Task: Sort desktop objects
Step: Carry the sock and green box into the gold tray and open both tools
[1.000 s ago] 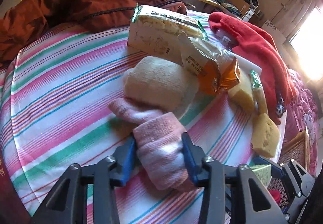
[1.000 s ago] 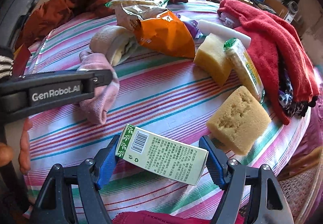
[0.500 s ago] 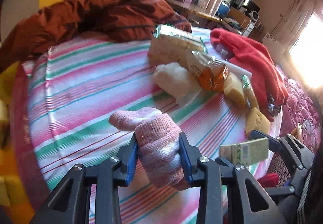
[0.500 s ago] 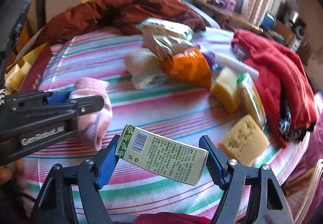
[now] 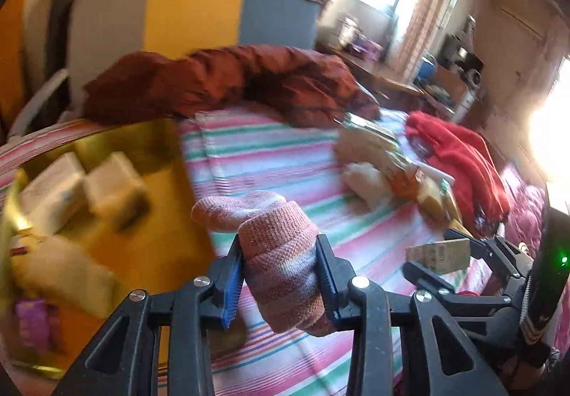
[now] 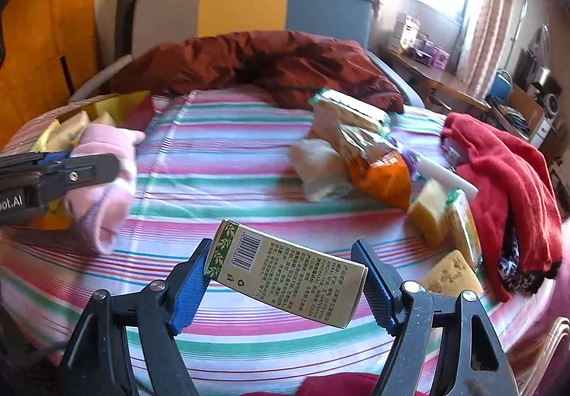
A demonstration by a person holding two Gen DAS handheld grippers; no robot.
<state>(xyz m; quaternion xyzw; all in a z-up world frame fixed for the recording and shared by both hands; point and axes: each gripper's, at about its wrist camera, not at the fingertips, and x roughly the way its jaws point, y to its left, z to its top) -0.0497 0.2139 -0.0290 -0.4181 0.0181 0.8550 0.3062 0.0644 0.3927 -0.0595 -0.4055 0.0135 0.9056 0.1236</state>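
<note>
Both hands loaded, both clear of the striped bench (image 6: 228,182). My left gripper (image 5: 279,274) is clenched on the pink sock (image 5: 281,253), blue fingers (image 5: 233,285) pressed into its rolled middle; the sock's long axis runs along the line I point, toe end poking out ahead, cuff drooping toward me. My right gripper (image 6: 285,274) is grasping the green carton (image 6: 285,274) end to end, its long axis spanning the gap between the fingers, barcode end at the left one, tilted down toward the right. Landmark: the yellow box (image 5: 117,153). It sits just left of the sock in the left view, its near wall right beside my left fingers; the carton is well right of it, past the sock. So the left hand is the nearer one, and I judge the sock goes in first, by swinging left and over the wall; the carton has to cross further. Right of the sock, still on the bench: snack bags (image 6: 359,143), sponges (image 6: 431,214), red cloth (image 6: 506,178), with a brown jacket (image 6: 263,64) at the far edge. Hard to read: the box contents are motion-smeared, pale blocks and something purple, not identifiable. The box's near corner is cut off by the frame and my own gripper. In the right view only a sliver of the box shows behind the left gripper.
</note>
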